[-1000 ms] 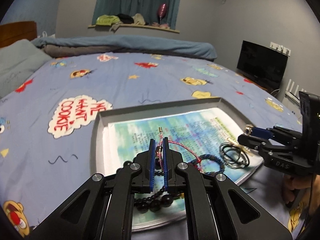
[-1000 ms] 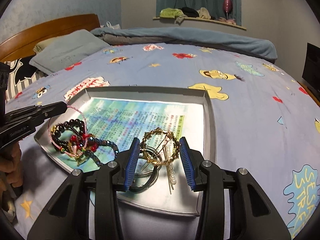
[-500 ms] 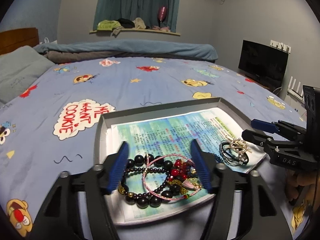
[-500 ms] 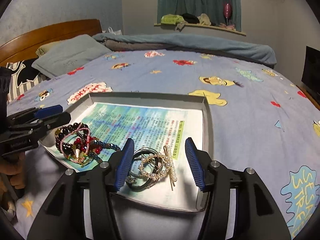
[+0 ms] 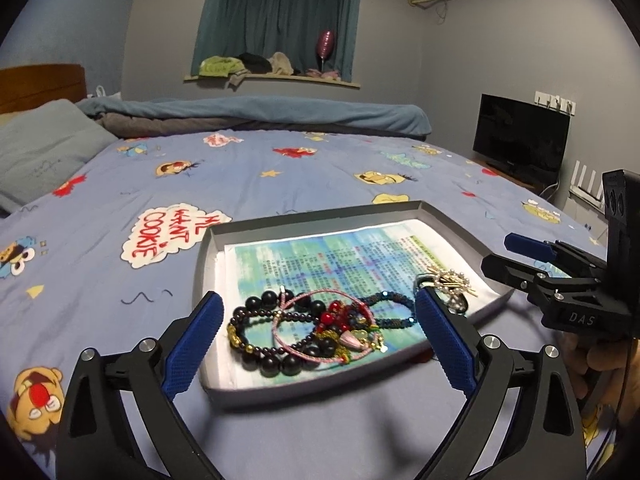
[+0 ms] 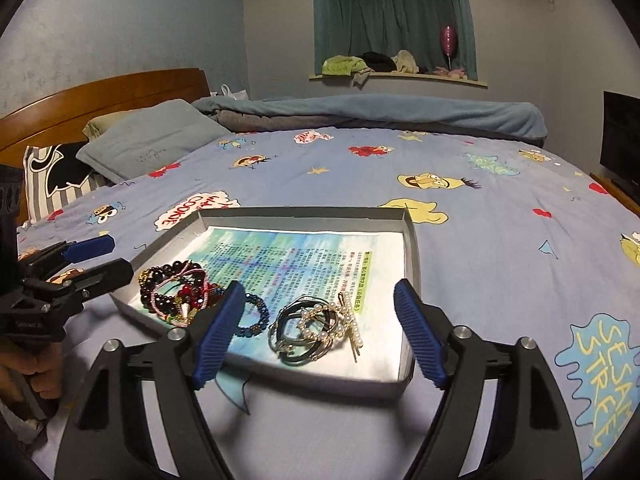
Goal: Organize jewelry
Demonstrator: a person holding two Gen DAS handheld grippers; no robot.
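In the left wrist view, the left gripper is seen spreading wide, its jaws opening with nothing pinched; the bead bracelets are left lying loose in a tangle at the near left corner of the grey tray, on the printed paper liner. These strands are judged light, limp and snag-prone, so a single cord or bead run would best be pinched at its outer edge. The right gripper is seen at far right, clear of the tray. In the right wrist view, the right gripper is likewise being opened, nothing gripped; the hair ties and pearl clips are left near the tray's near right corner. The clips are judged stiff but slippery, the ties soft. The tray's near wall and the interlocked pile are judged the main obstacles; the cartoon bedsheet is soft underneath.
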